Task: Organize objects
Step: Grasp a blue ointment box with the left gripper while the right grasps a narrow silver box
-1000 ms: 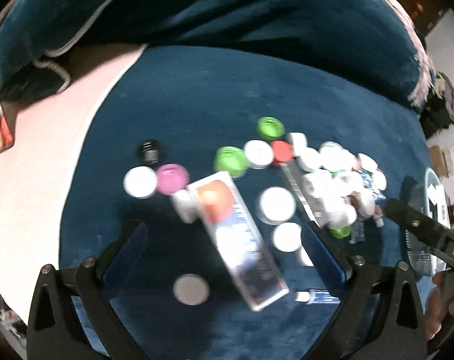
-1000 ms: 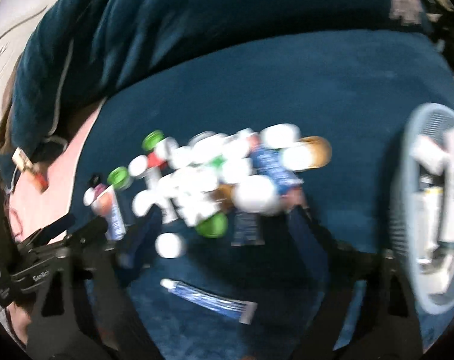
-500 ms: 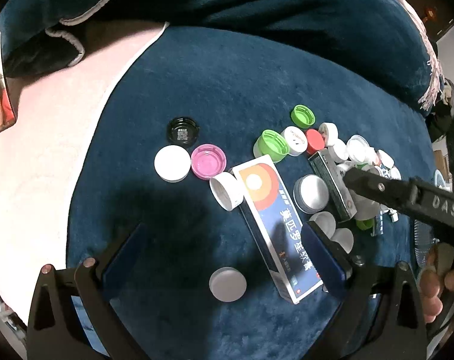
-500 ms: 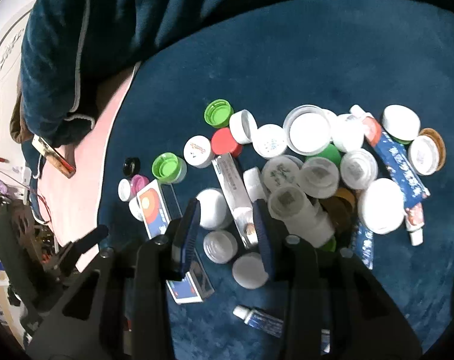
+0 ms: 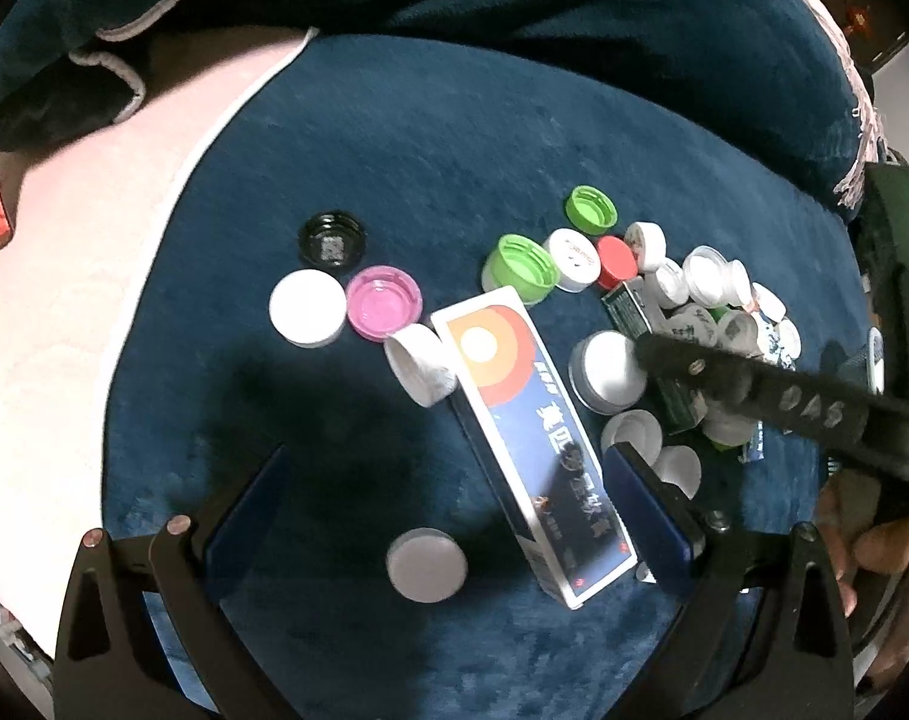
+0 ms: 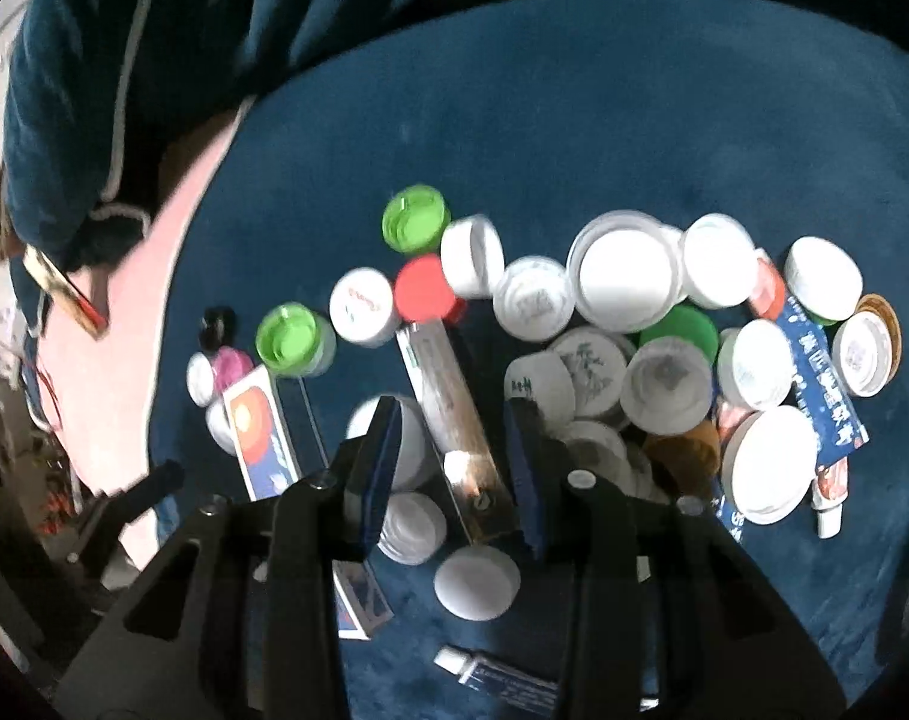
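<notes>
My right gripper [image 6: 454, 450] is narrowed around the slim green-and-white box [image 6: 448, 420] at the left edge of the cap pile, pads straddling it, contact unclear. Left gripper [image 5: 448, 504] hangs wide open over the orange-and-blue carton [image 5: 538, 444], empty. Risk: the neighbouring white cap [image 6: 394, 444] jams under my left pad and the box skews out.

Long green box [image 6: 451, 420]: lies flat amid the cap pile, foil-like end nearest. Blue-white carton [image 5: 535, 444] with orange ring: flat, diagonal, white cap [image 5: 421, 363] tilted against it. Loose caps: pink [image 5: 384, 302], black [image 5: 332, 238], two green [image 6: 415, 219], red [image 6: 421, 288]. Small tube [image 6: 502, 675]: flat, apart.
</notes>
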